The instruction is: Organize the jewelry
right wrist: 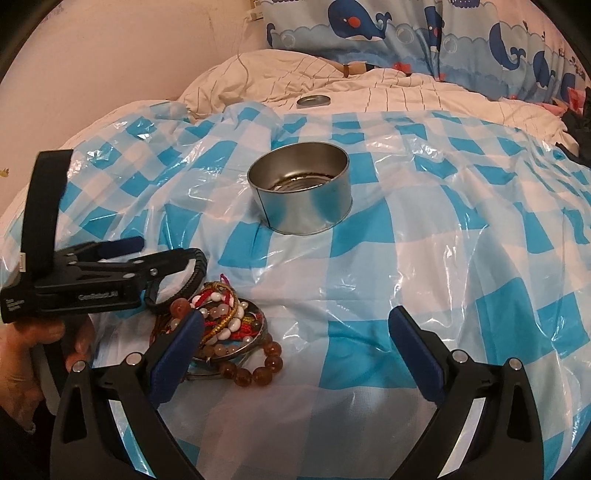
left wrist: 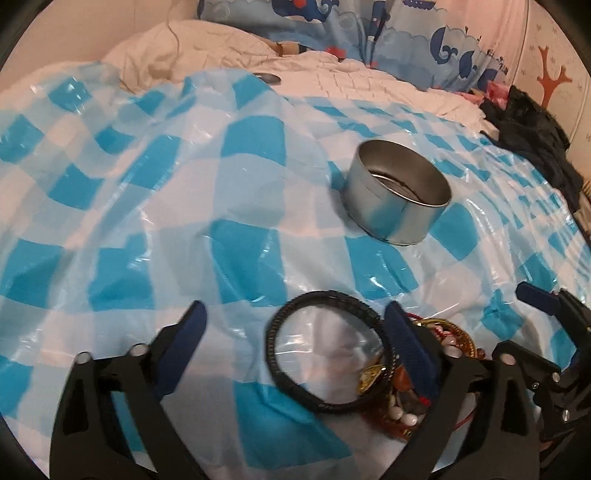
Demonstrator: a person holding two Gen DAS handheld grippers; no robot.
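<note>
A round metal tin [left wrist: 397,192] stands open on the blue-checked plastic sheet; it also shows in the right wrist view [right wrist: 301,194]. A pile of bead bracelets and red cords [right wrist: 229,332] lies near the front. A black braided bracelet [left wrist: 291,384] lies at the pile's left edge. My left gripper [left wrist: 295,314] is open, its fingers on either side of the black bracelet; it also shows in the right wrist view [right wrist: 162,251]. My right gripper [right wrist: 295,321] is open and empty, its left finger [right wrist: 177,350] over the pile; it also shows in the left wrist view [left wrist: 546,306].
The tin's lid [right wrist: 313,100] lies on the white quilt [right wrist: 369,88] at the back. A whale-print pillow [right wrist: 406,33] and dark clothes [left wrist: 528,133] sit at the far right. The plastic sheet [right wrist: 424,240] is wrinkled over the soft bed.
</note>
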